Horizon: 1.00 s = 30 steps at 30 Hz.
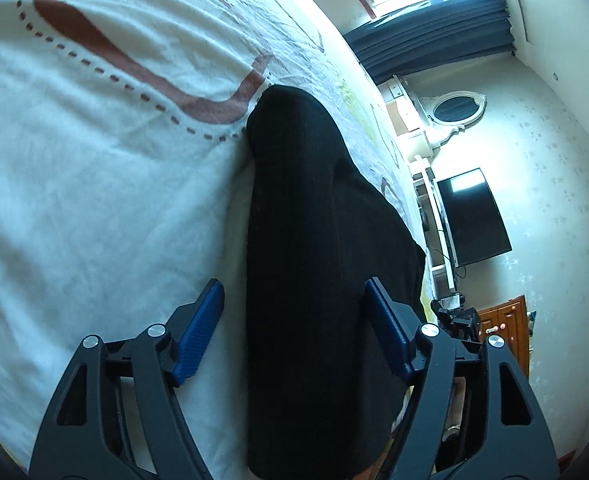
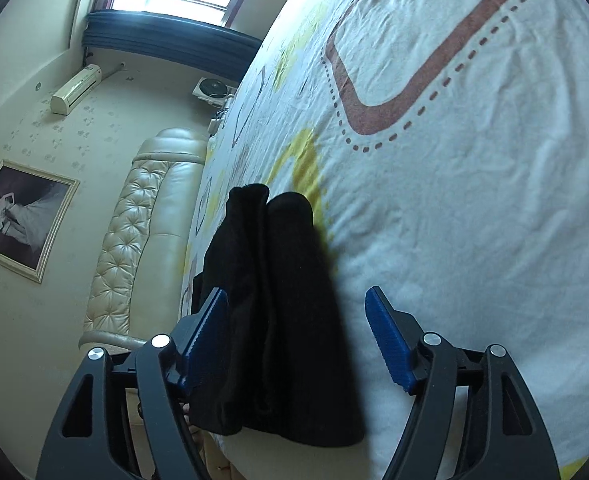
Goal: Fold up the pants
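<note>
A: Left wrist view first, going l to r: patterned bed sheet [image 1: 94, 140], then the black pants [image 1: 314, 260] lying in a long folded strip on the bed, then room stuff: curtain [image 1: 434, 28], TV [image 1: 474, 220] on the wall.

B: Left hand-held gripper [image 1: 294, 332]?

A: Jaws wide. One blue pad sits on the sheet side, the other over the pants, fabric runs between them but the pads aren't pressing on it. Nothing held.

B: Right wrist view?

A: L to r again: framed picture [image 2: 22, 220], padded headboard [image 2: 142, 240], same pants [image 2: 278, 320] near the bed edge, then the sheet [image 2: 474, 200]. Looks like two layers side by side w/ a crease down the middle. Right hand-held gripper [image 2: 296, 340] also wide, straddling the cloth, no grip.

B: So which step?

A: My read: a fold is laid down and both grippers are off the cloth. Pants already narrow lengthwise, so prob one crosswise fold left, or it's near done. Can't tell the full length from these views.

B: Next move needs?

A: If another fold: each gripper pinches a corner of the same end, thru all layers, lifts evenly and carries it over to the far end. Risk: catching only the top layer, or the sheet w/ it.
</note>
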### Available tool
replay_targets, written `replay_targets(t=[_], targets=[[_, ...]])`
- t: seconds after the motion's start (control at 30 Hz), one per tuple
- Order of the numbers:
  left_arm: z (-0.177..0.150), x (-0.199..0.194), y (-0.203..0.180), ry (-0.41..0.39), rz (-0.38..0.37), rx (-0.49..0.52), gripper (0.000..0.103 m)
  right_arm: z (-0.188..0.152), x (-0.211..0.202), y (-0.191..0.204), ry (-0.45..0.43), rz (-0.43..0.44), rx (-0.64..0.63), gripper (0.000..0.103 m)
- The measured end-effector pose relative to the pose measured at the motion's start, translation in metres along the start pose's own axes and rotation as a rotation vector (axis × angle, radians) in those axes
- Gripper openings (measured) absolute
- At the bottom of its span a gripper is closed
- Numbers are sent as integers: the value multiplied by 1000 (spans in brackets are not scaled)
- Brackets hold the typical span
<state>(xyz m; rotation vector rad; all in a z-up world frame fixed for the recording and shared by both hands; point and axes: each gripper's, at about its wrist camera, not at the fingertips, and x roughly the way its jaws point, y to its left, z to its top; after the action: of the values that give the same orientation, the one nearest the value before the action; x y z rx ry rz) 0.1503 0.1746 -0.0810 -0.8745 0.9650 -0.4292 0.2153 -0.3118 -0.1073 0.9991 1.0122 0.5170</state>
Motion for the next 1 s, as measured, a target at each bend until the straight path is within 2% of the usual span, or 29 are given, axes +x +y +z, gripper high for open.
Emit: replay_targets(t=[0.1,0.17,0.33,0.47,0.53,0.6,0.7,0.73,0.8,0.83,0.87,1.0], targets=[[-24,-7,-2,16,-37,-26,75,-19,-1,-2,49,57,39,74],[-36,-4,-7,33,-51,-20,81,-29,1,2,66,72,36,79],[-44,7,-20,24,1,5,85,-32,6,14,54,13,0,82],[-41,5,-13,13,-32,-58,85,-25,-4,11,55,-89,-30,82],[-39,6,-10,15,-46,-58,85,-29,-2,8,92,-56,-24,82],[-40,8,-13,14,-32,-46,85,-35,9,10,170,-25,-31,85],[-42,13,-19,9,9,-23,85,-38,15,17,160,-66,-41,86],[-42,14,-22,8,24,-15,85,-38,15,14,136,-64,-23,83],[-45,15,-25,5,52,-7,84,-41,15,12,116,-97,-25,64],[-45,15,-24,3,77,-7,77,-43,14,10,117,-111,-30,54],[-45,15,-24,4,104,-7,69,-44,12,6,110,-97,-20,49],[-46,16,-26,-2,133,4,59,-48,6,-4,88,-46,26,44]])
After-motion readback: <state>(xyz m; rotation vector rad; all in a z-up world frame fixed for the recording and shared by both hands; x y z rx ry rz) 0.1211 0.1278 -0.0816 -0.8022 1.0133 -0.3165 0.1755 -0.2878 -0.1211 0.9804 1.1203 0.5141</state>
